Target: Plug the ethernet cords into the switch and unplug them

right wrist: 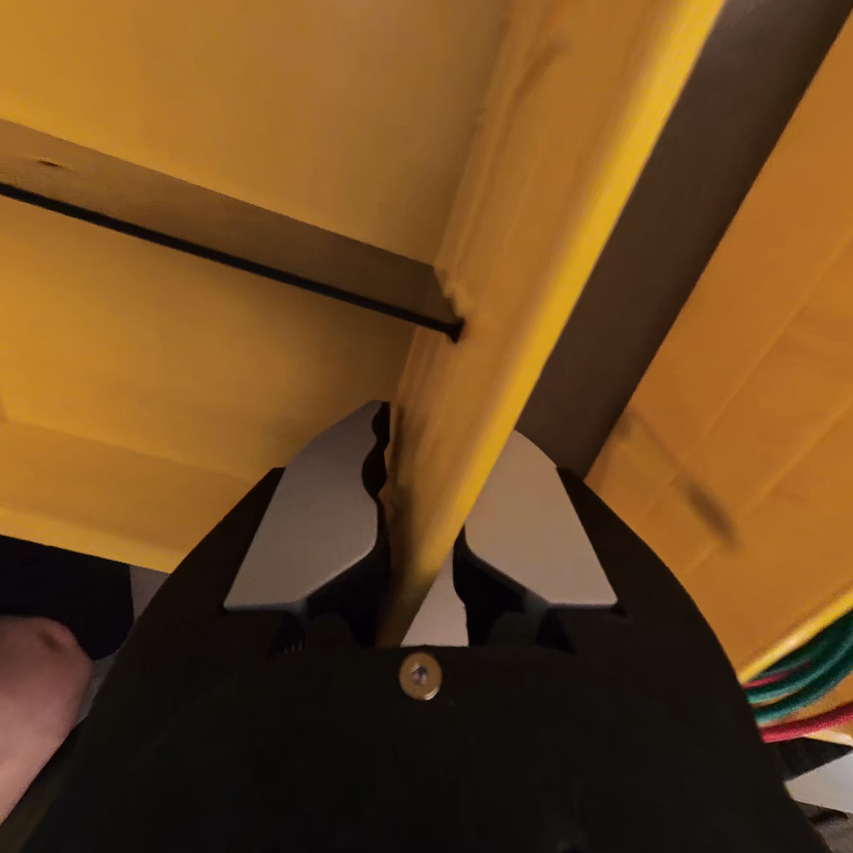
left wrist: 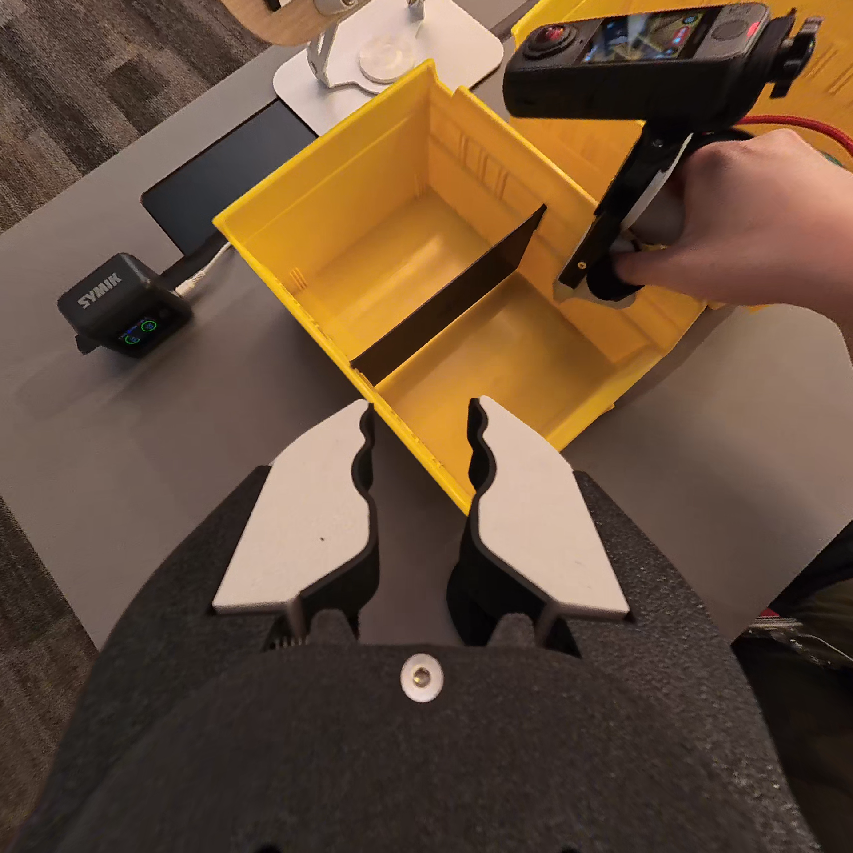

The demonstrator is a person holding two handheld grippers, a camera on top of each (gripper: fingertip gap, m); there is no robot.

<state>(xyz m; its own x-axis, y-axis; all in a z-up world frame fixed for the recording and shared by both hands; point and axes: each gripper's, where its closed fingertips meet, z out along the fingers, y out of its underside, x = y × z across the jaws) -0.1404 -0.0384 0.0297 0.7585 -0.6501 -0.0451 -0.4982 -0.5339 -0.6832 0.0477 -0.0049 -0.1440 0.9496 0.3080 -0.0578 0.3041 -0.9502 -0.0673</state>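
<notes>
Right gripper (right wrist: 427, 466) pinches the yellow bin (left wrist: 351, 258) wall, left gripper (left wrist: 417, 443) gapes empty at its near corner, ethernet cords (right wrist: 803, 692) seemingly coiled beside it, no switch visible, so a tug could tip the bin.

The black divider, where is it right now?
In the left wrist view the black divider stands upright across the middle of the yellow bin, splitting it into two compartments, just ahead of the left claw.
</notes>
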